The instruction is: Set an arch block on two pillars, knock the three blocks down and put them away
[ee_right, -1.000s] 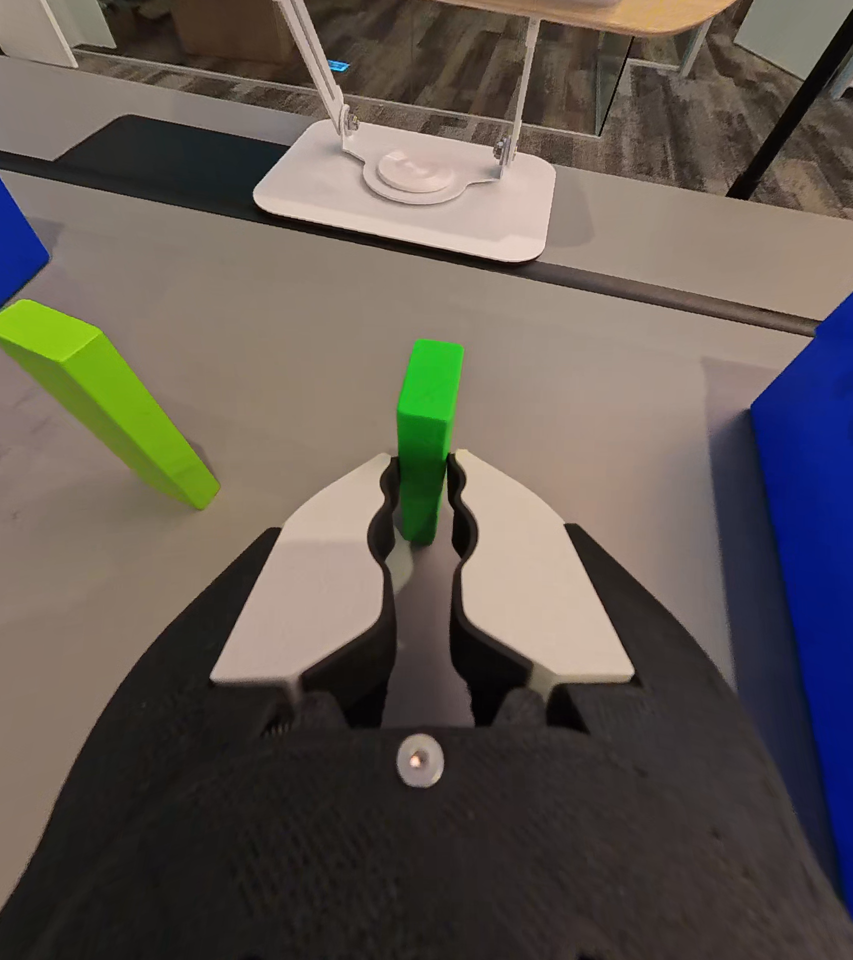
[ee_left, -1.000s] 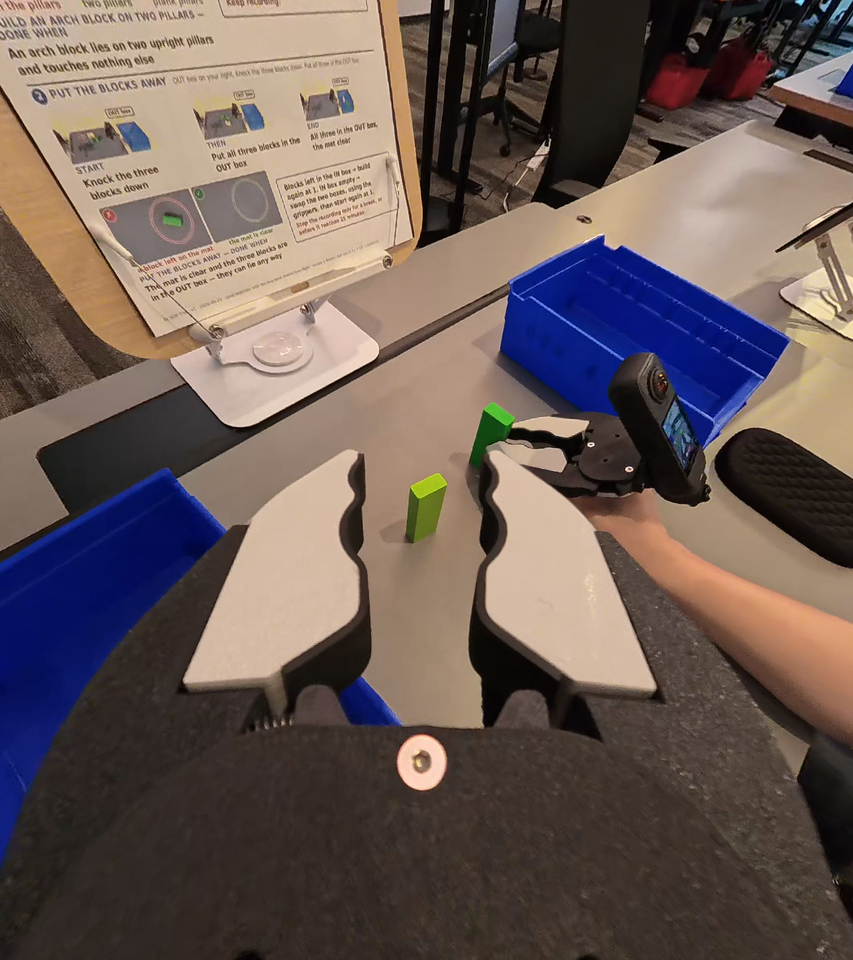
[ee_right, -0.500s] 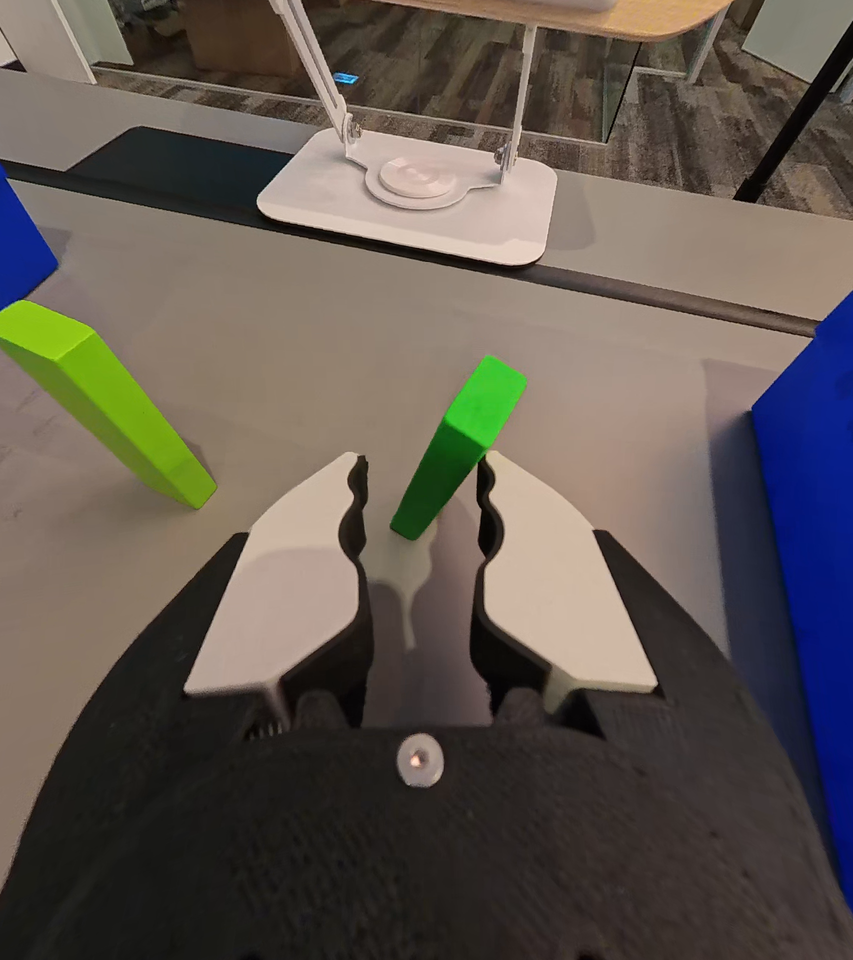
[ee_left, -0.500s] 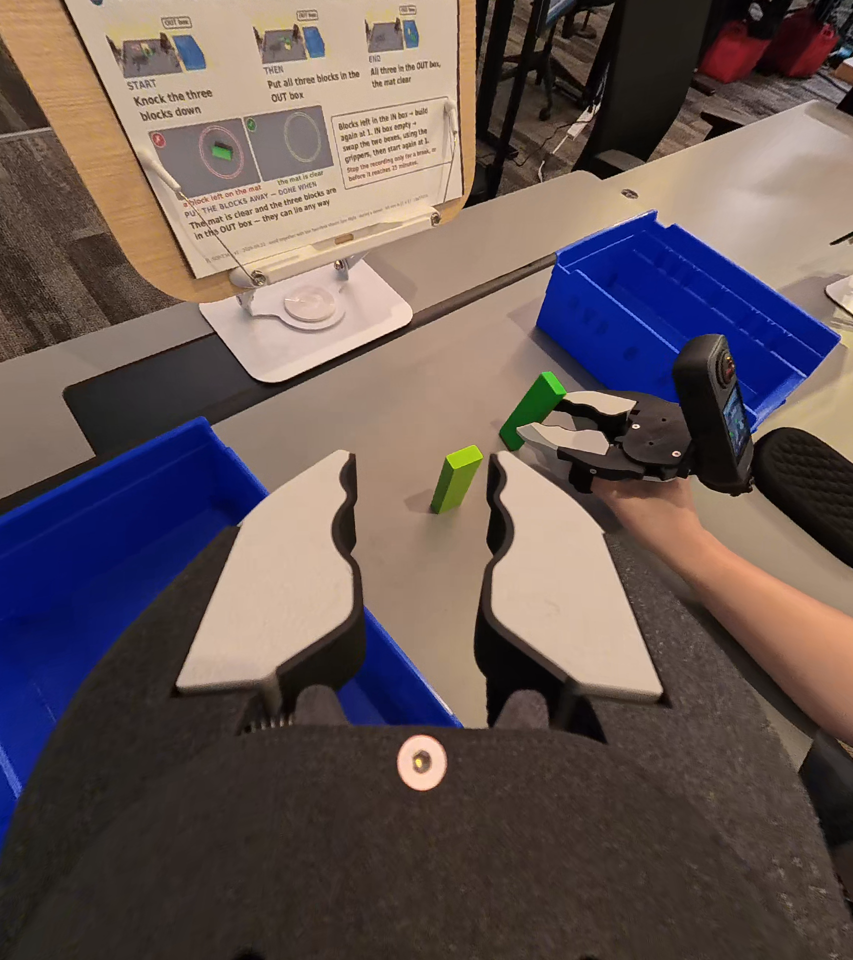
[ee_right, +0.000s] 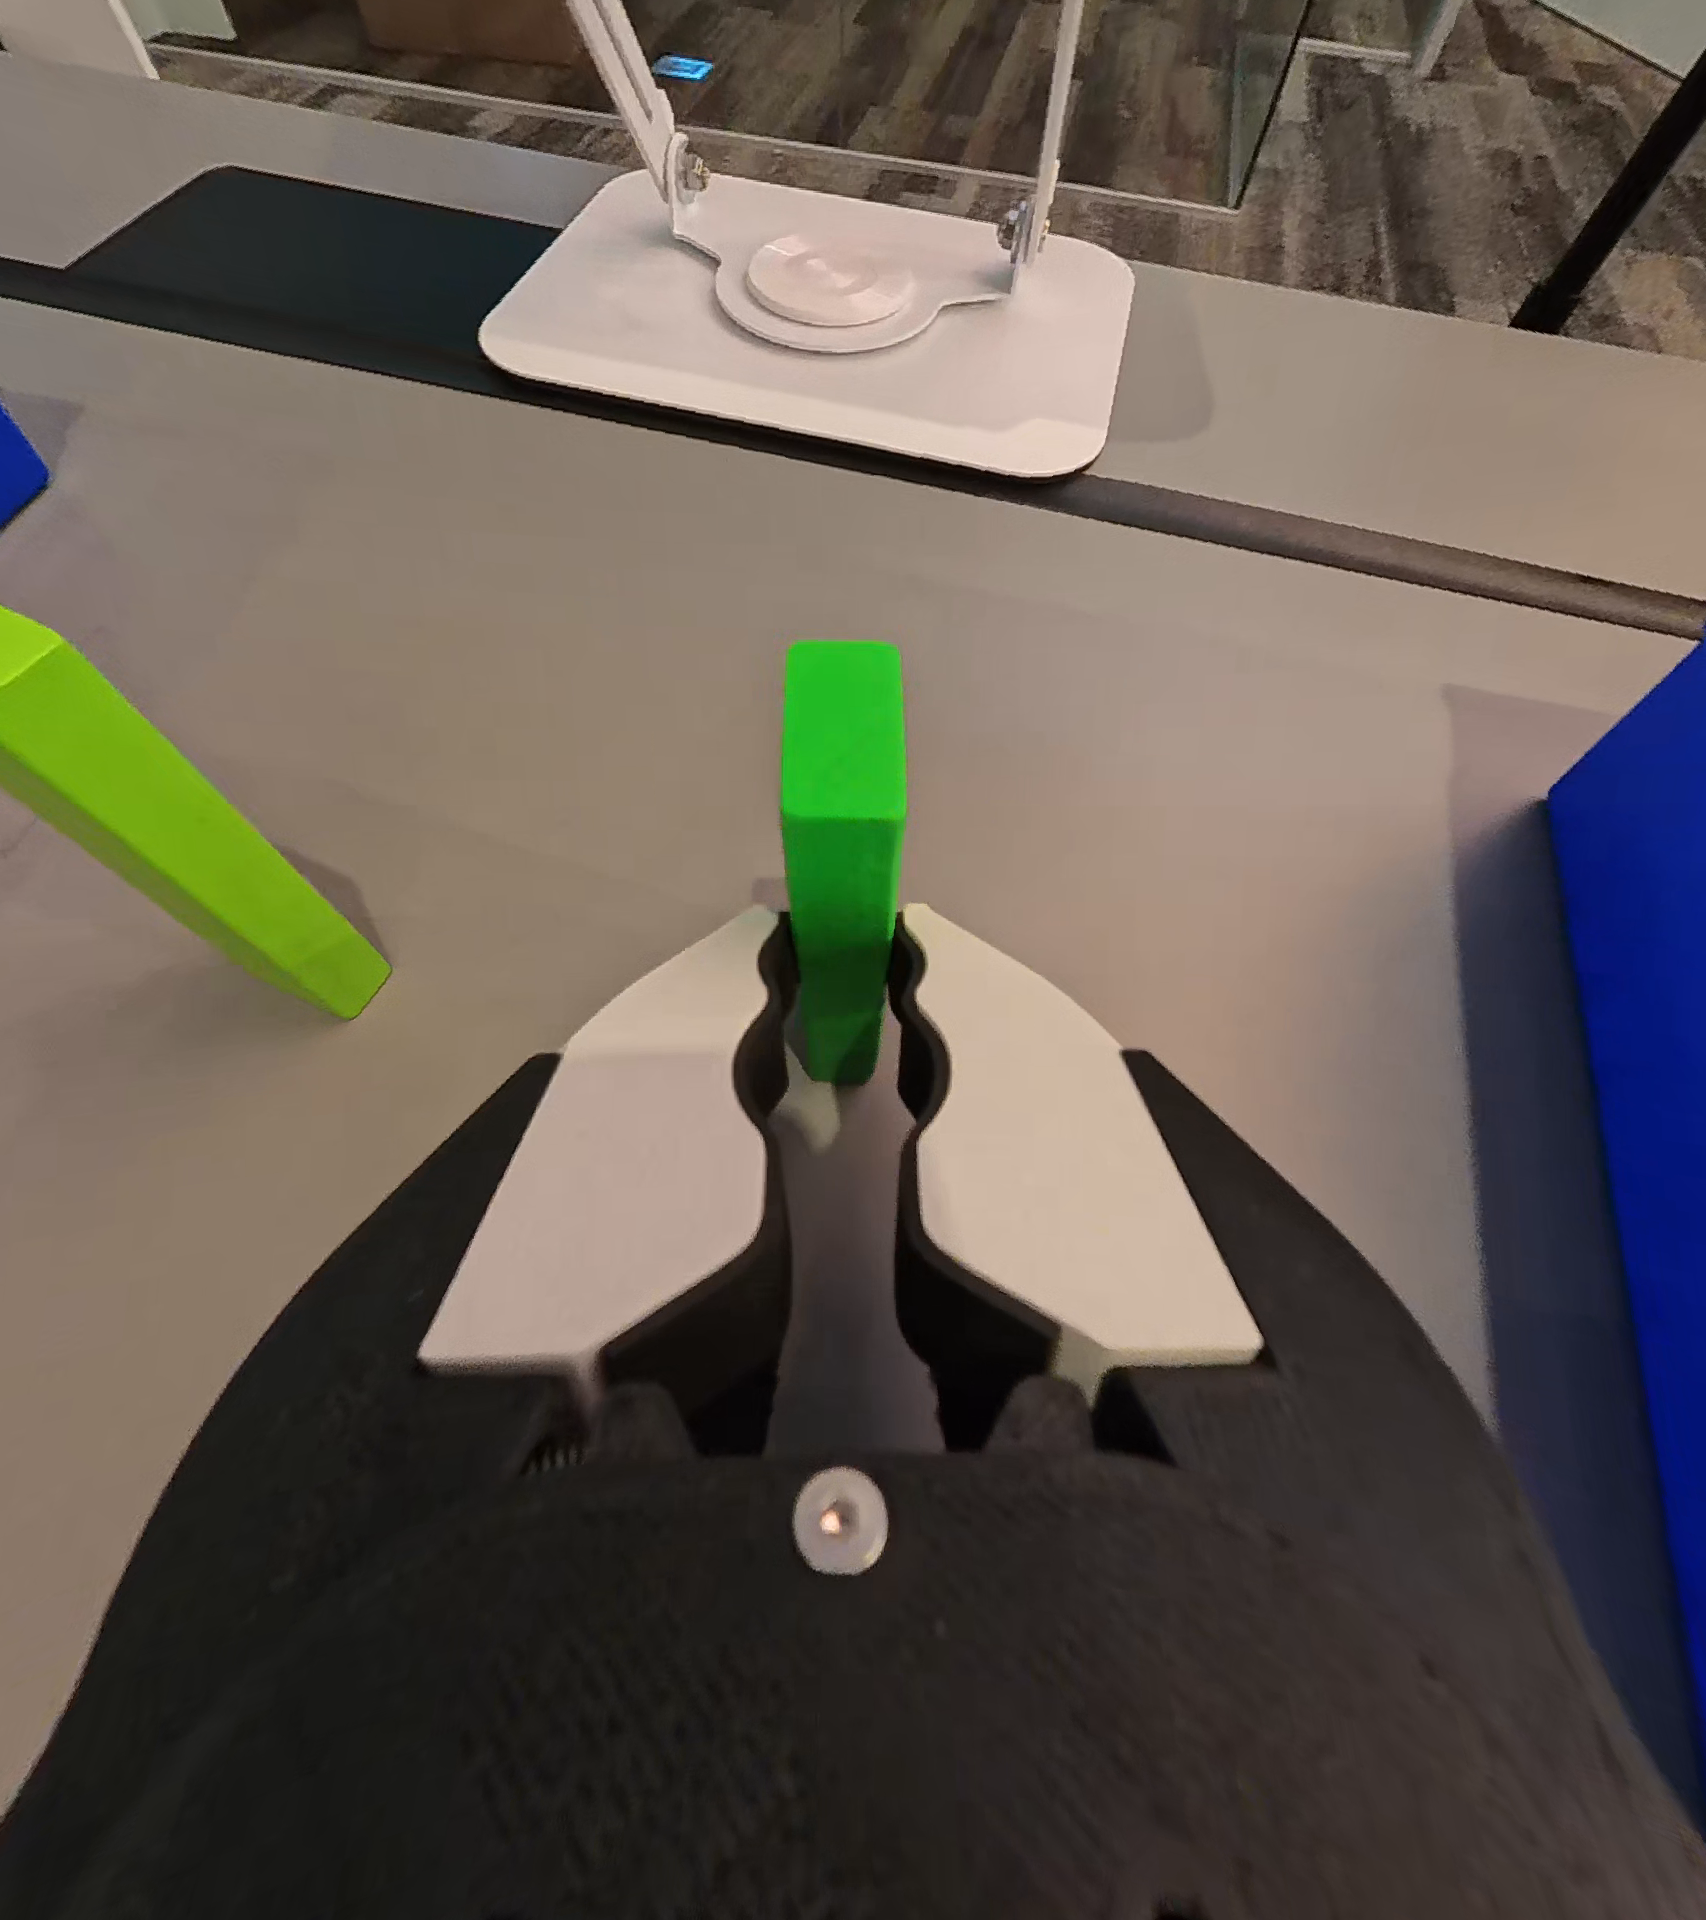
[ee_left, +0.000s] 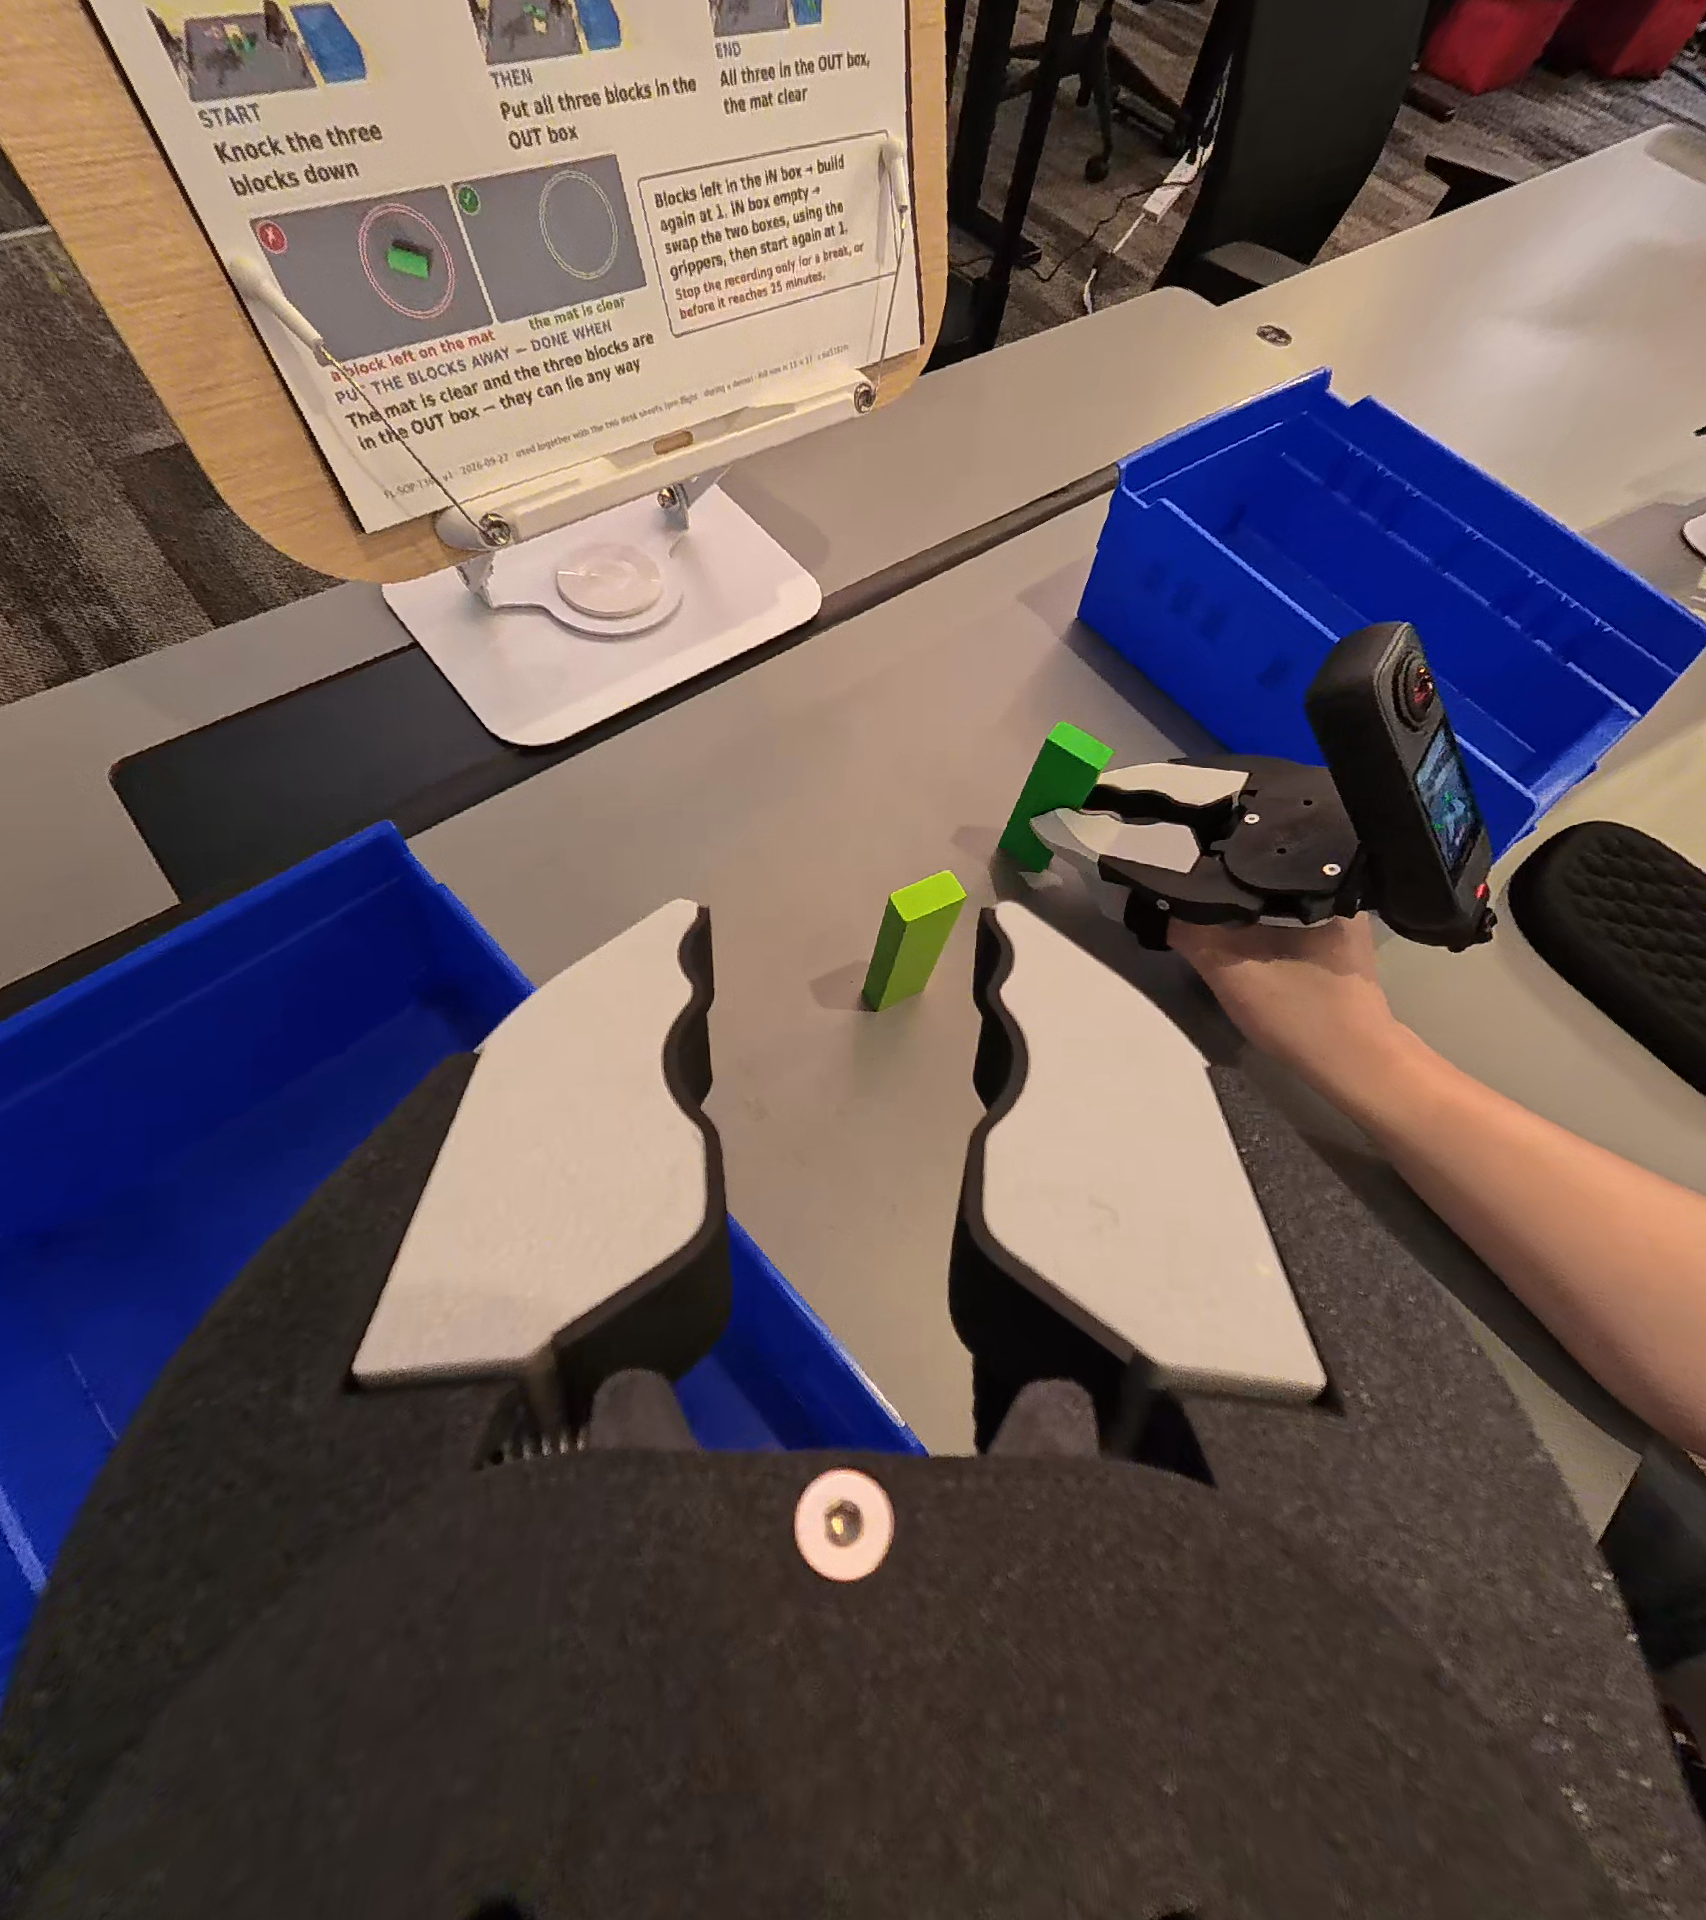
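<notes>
Fingers of the right gripper [ee_right: 833,925] are closing again on the dark green block [ee_right: 841,831] at frame centre, righting its tilt from 0.5 s ago, while the empty left gripper [ee_left: 838,920] is hanging open before the light green block [ee_left: 911,938], so 2 pillars are nearly standing.

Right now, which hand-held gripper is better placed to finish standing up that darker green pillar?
Right. The right hand-held gripper is closed around the darker green pillar near its base, while the left hand-held gripper is open, empty and farther away, nearer the lighter green pillar.
</notes>
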A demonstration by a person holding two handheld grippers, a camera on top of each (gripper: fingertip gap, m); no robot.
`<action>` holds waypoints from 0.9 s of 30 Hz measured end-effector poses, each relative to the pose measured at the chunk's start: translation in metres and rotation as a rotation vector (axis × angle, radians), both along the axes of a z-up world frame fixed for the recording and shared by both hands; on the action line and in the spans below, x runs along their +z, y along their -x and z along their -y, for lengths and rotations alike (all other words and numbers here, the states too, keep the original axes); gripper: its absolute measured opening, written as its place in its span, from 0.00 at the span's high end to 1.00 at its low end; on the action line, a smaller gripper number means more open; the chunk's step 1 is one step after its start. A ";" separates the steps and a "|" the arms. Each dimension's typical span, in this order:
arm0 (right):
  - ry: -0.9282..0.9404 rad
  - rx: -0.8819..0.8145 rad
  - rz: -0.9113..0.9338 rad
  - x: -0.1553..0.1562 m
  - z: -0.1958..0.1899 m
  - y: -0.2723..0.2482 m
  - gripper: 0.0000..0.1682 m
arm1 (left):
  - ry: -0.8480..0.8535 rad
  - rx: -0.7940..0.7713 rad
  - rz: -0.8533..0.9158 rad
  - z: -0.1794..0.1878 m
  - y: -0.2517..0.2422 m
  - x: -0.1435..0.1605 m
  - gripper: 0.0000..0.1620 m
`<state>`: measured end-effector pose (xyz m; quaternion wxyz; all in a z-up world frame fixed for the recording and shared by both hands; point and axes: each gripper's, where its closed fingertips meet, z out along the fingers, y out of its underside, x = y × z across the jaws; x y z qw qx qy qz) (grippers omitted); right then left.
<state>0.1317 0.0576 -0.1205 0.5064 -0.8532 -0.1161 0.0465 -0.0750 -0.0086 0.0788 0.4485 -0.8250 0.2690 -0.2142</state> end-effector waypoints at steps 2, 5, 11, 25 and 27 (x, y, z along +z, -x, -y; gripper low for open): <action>-0.003 -0.024 0.014 0.000 -0.001 -0.003 0.90 | 0.005 -0.002 -0.006 0.000 -0.001 -0.001 0.70; -0.002 -0.031 0.010 0.000 -0.001 -0.002 0.90 | 0.007 -0.001 -0.012 0.001 -0.001 -0.002 0.70; 0.017 -0.017 0.009 -0.006 -0.001 0.001 0.88 | 0.015 0.008 -0.004 -0.001 0.002 -0.003 0.69; 0.008 -0.021 0.019 -0.003 0.002 -0.003 0.77 | 0.180 0.041 -0.173 0.005 0.041 -0.046 0.68; -0.010 -0.023 0.031 0.003 0.004 -0.005 0.72 | 0.294 0.106 -0.232 0.003 0.063 -0.072 0.67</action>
